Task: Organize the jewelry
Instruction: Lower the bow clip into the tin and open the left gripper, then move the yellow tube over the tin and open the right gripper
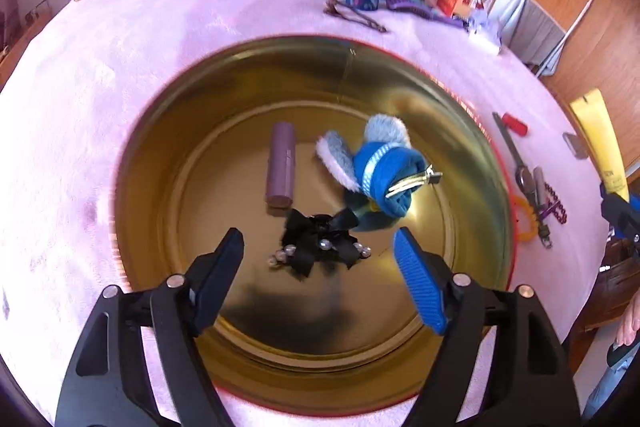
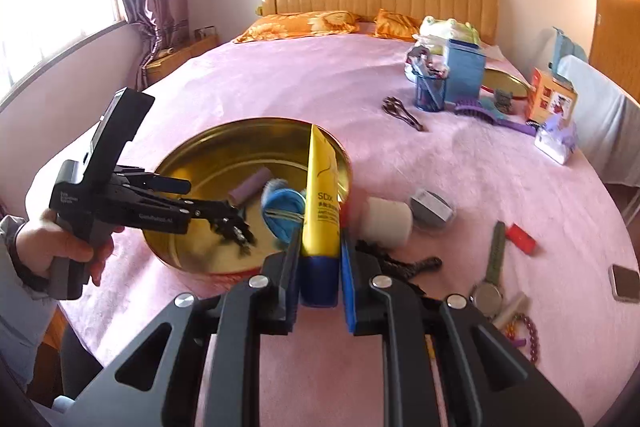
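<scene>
A round gold tin [image 1: 168,131] lies on the pink bed and holds a mauve tube [image 1: 281,165], a blue plush hair clip [image 1: 382,169] and a black bow clip [image 1: 320,243]. My left gripper [image 1: 320,247] hangs open just over the bow, with the bow between its fingers but not gripped. The tin [image 2: 224,147] and the left gripper [image 2: 236,227] also show in the right wrist view. My right gripper [image 2: 320,259] is shut on a yellow tube [image 2: 322,187] with a blue cap, held upright beside the tin's near right rim.
On the bed to the right of the tin lie a watch [image 2: 490,287], a red block [image 2: 520,238], purple beads [image 2: 530,337], a phone [image 2: 625,283], a small round jar [image 2: 432,211] and a white cylinder [image 2: 386,221]. A pen cup [image 2: 430,91], boxes and a comb stand farther back.
</scene>
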Tool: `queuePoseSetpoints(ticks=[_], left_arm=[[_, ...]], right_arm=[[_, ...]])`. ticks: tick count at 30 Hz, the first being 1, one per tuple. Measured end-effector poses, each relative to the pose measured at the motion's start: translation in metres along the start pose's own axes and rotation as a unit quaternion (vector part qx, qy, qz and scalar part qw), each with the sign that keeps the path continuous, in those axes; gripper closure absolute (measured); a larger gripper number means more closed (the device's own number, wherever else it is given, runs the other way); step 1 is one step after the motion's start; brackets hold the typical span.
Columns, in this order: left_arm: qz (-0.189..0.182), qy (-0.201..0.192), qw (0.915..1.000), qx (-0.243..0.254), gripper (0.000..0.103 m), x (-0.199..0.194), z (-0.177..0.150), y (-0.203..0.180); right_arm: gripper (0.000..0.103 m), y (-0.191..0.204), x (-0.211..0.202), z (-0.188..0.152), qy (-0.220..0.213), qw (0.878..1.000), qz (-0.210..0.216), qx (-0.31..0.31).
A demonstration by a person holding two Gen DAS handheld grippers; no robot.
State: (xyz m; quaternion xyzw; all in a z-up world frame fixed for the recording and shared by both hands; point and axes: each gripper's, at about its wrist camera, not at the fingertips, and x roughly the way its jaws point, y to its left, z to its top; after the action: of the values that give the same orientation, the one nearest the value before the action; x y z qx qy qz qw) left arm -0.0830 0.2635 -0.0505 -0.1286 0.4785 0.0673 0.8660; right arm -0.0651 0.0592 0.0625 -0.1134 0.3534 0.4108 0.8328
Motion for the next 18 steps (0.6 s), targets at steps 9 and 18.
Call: queuePoseSetpoints(ticks=[9, 18], left_arm=[[-0.01, -0.104, 0.993, -0.056, 0.026, -0.075, -0.024, 0.057], [0.032, -0.146, 0.987, -0.06, 0.026, -0.11, -0.041, 0.096]], right_arm=[[0.084, 0.077, 0.056, 0.058, 0.039, 0.997, 0.043, -0.053], [0.084, 0.139, 0.146, 0.078, 0.112, 0.989, 0.059, -0.072]])
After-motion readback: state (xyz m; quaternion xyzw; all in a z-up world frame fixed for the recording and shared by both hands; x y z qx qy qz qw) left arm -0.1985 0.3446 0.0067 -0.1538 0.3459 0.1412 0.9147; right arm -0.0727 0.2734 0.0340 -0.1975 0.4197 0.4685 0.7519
